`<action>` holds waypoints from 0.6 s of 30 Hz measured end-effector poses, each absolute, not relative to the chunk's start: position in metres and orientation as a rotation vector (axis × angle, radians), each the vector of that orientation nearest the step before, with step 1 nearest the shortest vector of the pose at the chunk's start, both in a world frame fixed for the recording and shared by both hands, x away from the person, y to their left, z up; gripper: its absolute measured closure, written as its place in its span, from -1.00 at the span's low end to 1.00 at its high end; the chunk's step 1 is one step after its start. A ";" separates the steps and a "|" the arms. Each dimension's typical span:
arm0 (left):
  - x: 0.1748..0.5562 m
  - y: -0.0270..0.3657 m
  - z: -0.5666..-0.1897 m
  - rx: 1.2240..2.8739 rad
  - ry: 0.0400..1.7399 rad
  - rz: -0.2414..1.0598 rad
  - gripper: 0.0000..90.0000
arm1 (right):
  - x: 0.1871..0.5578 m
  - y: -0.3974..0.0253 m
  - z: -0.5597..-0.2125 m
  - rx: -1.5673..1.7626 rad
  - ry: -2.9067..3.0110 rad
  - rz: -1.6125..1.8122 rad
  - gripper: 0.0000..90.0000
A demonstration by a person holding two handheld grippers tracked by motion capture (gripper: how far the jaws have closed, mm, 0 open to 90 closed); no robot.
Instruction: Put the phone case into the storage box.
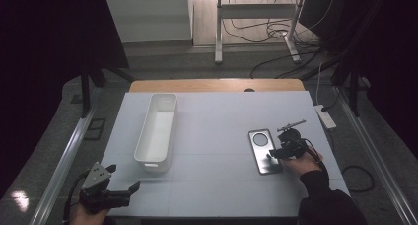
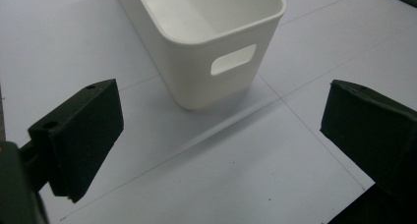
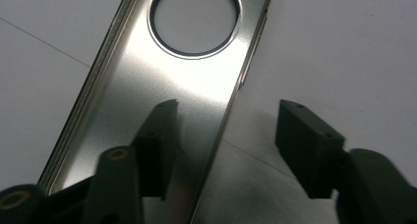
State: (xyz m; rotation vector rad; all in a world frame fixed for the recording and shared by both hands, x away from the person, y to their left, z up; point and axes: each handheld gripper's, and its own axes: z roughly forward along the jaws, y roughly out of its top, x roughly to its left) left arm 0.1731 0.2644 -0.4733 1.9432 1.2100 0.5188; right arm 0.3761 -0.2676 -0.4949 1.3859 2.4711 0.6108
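A brushed metal plate (image 1: pixel 262 154) with a round hole near its far end lies flat on the white table top (image 1: pixel 217 121), right of centre. My right gripper (image 1: pixel 273 156) is open at the plate's near right edge. In the right gripper view that edge runs between the jaws: one fingertip (image 3: pixel 160 121) is over the metal plate (image 3: pixel 192 86), the other over bare table. A long white bin (image 1: pixel 157 129) stands left of centre, empty. My left gripper (image 1: pixel 124 177) is open near the front left corner, pointing at the bin's near end with its handle slot (image 2: pixel 233 59).
A white power strip (image 1: pixel 325 116) lies off the table's right edge. Beyond the far wooden edge (image 1: pixel 217 85) stand a desk frame (image 1: pixel 256 18) and floor cables. Metal rails run along both sides of the table.
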 end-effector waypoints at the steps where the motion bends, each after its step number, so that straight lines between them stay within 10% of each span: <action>1: 0.173 0.264 -0.473 1.943 1.210 0.519 -0.93 | 0.376 -0.268 -0.495 1.387 2.477 0.608 0.19; 7: 0.173 0.264 -0.473 1.945 1.212 0.516 -0.93 | 0.379 -0.272 -0.496 1.456 2.498 0.627 0.79; 18: 0.173 0.263 -0.473 1.949 1.210 0.530 -0.94 | 0.379 -0.270 -0.496 1.493 2.502 0.621 0.96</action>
